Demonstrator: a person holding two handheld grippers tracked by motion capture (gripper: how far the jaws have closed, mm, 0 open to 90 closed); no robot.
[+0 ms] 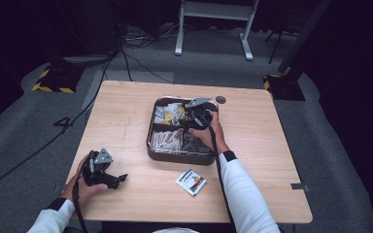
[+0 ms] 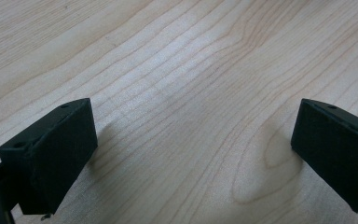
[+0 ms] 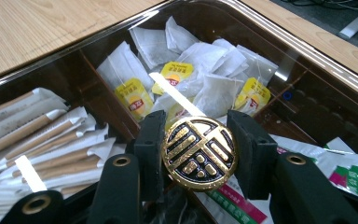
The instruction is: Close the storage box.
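Overhead, the right tool [image 1: 194, 118] reached into a dark divided tray [image 1: 179, 156] on the tabletop [image 1: 126, 116], a packet [image 1: 191, 181] lying just in front. The left tool [image 2: 193, 154] rested on bare wood, jaws wide apart. The right tool [image 3: 196, 144] clamped a gold-and-black medallion [image 3: 199, 153] above tea bags [image 3: 200, 70] and wrapped sticks [image 3: 46, 140].

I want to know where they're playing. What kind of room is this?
Probably a lab or studio for recordings, not a home: a lone wooden table on grey carpet, cables trailing across the floor, and dark equipment stands around it.
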